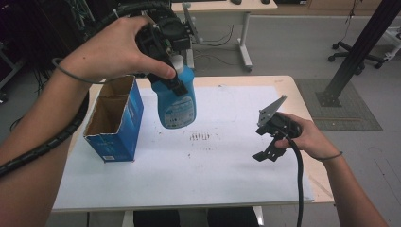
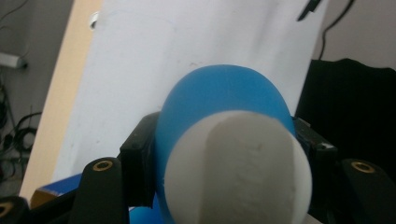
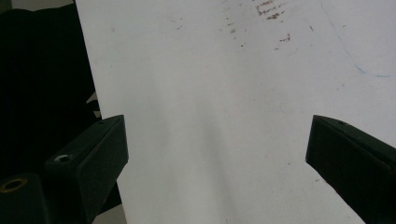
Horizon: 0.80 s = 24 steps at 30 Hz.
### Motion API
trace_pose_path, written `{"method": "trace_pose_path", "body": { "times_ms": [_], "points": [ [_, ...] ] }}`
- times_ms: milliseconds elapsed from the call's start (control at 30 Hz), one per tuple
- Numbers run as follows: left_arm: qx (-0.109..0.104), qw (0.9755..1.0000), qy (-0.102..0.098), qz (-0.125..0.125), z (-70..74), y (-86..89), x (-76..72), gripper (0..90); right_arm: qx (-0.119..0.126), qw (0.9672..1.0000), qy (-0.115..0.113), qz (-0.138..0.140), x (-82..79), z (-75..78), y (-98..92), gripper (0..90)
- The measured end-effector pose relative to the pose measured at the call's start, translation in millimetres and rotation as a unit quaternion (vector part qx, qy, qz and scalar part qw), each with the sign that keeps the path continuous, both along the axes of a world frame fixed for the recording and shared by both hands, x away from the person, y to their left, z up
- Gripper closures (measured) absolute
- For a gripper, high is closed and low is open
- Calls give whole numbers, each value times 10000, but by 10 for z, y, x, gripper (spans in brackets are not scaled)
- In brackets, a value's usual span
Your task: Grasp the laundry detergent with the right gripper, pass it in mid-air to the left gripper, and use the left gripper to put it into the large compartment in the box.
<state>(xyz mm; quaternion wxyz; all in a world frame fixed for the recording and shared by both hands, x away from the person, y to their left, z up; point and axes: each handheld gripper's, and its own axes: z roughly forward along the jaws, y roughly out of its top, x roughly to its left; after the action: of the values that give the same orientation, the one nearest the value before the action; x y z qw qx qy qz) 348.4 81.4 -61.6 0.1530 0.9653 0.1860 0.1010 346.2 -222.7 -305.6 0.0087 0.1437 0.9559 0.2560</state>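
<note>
Left gripper [image 1: 176, 87] raised, jaws clamped; right gripper [image 1: 265, 152] low, jaws apart.

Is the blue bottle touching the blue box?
Apart. The high view shows the blue bottle hanging in the left gripper, lifted off the table, with white table cover showing between it and the open blue box beside it.

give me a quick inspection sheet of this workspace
surface: white sheet over the table, brown specks near its middle
job's things: blue bottle with white cap held in the air; open blue box upright at left
clutter: nothing seen
grippers: left gripper shut on the bottle's neck; right gripper open, nothing between its jaws
cables: black cable trails from right gripper
surroundings: grey floor, office chair base, desk behind
</note>
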Motion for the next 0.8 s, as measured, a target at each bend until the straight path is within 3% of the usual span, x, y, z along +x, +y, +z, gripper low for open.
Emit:
{"method": "trace_pose_path", "body": {
  "times_ms": [33,67,100,133,200,233,267,333,400,433,467,500,567,600,633,667,733,767,800],
  "points": [
    [25,9996,-33,283,49,57,45,380,7,10000,-5,11,3,-3,4,55],
    [25,9996,-33,283,49,57,45,380,7,10000,-5,11,3,-3,4,55],
    [30,9990,-25,449,67,82,71,380,-7,10000,-1,18,6,-14,19,55],
    [48,9970,-38,772,99,138,126,380,-6,10000,-5,25,10,-19,28,55],
    [48,9970,-38,772,99,138,126,380,-12,10000,8,38,10,-17,50,55],
    [24,9957,-31,923,108,160,147,380,-12,10000,8,38,10,-17,50,55],
    [25,9920,-139,1254,141,236,182,380,-10,10000,2,43,12,-15,56,55],
    [25,9920,-139,1254,141,236,182,380,25,10000,-13,71,15,-12,76,55],
    [-45,9879,-166,1544,173,311,206,380,19,10000,-8,86,20,-21,87,57],
    [-149,9846,-134,1739,194,364,224,380,13,10000,2,80,20,-26,93,56],
    [-149,9846,-134,1739,194,364,224,380,0,10000,7,83,25,-36,101,56],
    [-309,9756,-83,2174,241,486,264,380,0,10000,7,83,25,-36,101,56],
    [-309,9756,-83,2174,241,486,264,380,17,10000,6,97,33,-40,106,56],
    [-316,9734,-69,2267,248,515,276,380,17,10000,6,97,33,-40,106,56],
    [-322,9695,-89,2430,259,574,298,380,23,10000,-3,95,33,-37,107,56],
    [-291,9625,-105,2695,267,660,329,380,26,9999,2,98,31,-36,107,56],
    [-291,9625,-105,2695,267,660,329,380,29,10000,-9,92,29,-36,107,56],
    [-307,9537,-77,2990,270,765,363,380,29,10000,-9,92,29,-36,107,56],
    [-307,9537,-77,2990,270,765,363,380,29,10000,-9,92,29,-36,107,56]
  ]
}}
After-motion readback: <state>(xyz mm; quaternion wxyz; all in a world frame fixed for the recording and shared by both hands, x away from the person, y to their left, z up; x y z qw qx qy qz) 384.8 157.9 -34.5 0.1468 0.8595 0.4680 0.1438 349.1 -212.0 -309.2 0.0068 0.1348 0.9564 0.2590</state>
